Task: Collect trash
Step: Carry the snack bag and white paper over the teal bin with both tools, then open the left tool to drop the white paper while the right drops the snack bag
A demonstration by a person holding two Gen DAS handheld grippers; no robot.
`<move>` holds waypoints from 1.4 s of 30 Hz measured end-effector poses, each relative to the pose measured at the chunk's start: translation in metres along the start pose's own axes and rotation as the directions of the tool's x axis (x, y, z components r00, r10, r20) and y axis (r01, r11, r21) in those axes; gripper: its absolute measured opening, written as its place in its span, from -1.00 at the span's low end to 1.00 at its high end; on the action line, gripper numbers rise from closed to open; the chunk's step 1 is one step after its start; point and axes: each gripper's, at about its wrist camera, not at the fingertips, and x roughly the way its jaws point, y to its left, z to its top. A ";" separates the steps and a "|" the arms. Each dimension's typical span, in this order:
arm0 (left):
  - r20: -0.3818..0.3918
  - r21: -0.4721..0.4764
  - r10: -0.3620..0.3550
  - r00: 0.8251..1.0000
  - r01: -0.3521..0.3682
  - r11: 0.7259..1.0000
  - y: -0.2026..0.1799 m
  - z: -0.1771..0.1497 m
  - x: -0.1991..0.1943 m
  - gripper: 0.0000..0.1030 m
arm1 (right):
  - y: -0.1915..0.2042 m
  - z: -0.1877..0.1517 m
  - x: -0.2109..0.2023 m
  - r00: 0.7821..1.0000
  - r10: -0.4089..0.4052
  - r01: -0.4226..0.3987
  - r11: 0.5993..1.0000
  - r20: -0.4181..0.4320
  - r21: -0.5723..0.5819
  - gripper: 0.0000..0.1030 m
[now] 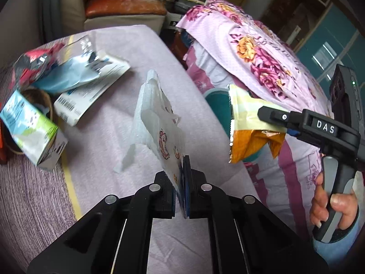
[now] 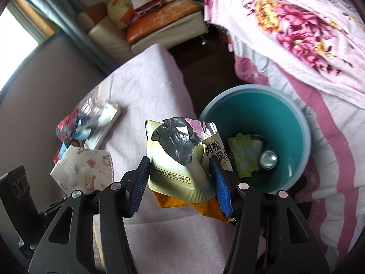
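Note:
My left gripper (image 1: 181, 178) is shut on a white face mask with cartoon prints (image 1: 157, 123), held above the lilac bed cover; the mask also shows in the right wrist view (image 2: 86, 171). My right gripper (image 2: 180, 178) is shut on a torn yellow and orange snack bag (image 2: 178, 159) with a foil lining, held just left of the teal trash bin (image 2: 285, 123). The bag also shows in the left wrist view (image 1: 248, 123), with the right gripper (image 1: 271, 116) clamping it. The bin holds a can (image 2: 269, 159) and a yellow wrapper (image 2: 241, 153).
More trash lies on the bed at the left: a white packet with a barcode (image 1: 91, 91), a blue wrapper (image 1: 66, 75), a red wrapper (image 1: 32, 61) and a carton (image 1: 34, 130) by a woven basket (image 1: 49, 101). A floral quilt (image 1: 257, 52) lies at the right.

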 end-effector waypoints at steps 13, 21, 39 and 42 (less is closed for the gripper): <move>-0.017 0.159 -0.022 1.000 0.025 0.987 -0.065 0.035 0.009 -0.88 | -0.053 0.024 -0.042 0.992 -0.036 0.026 0.996 0.120 0.086 0.00; -0.077 0.215 -0.037 0.996 0.053 0.975 -0.105 0.053 0.039 -0.88 | -0.091 0.028 -0.049 0.989 -0.055 0.033 0.986 0.139 0.161 0.00; -0.184 0.263 -0.014 0.983 0.063 0.963 -0.143 0.058 0.105 -0.88 | -0.131 0.030 -0.031 0.988 -0.112 0.087 0.971 0.106 0.222 0.00; -0.192 0.264 -0.012 0.981 0.064 0.963 -0.143 0.059 0.111 -0.88 | -0.134 0.030 -0.028 0.988 -0.119 0.094 0.970 0.098 0.226 0.00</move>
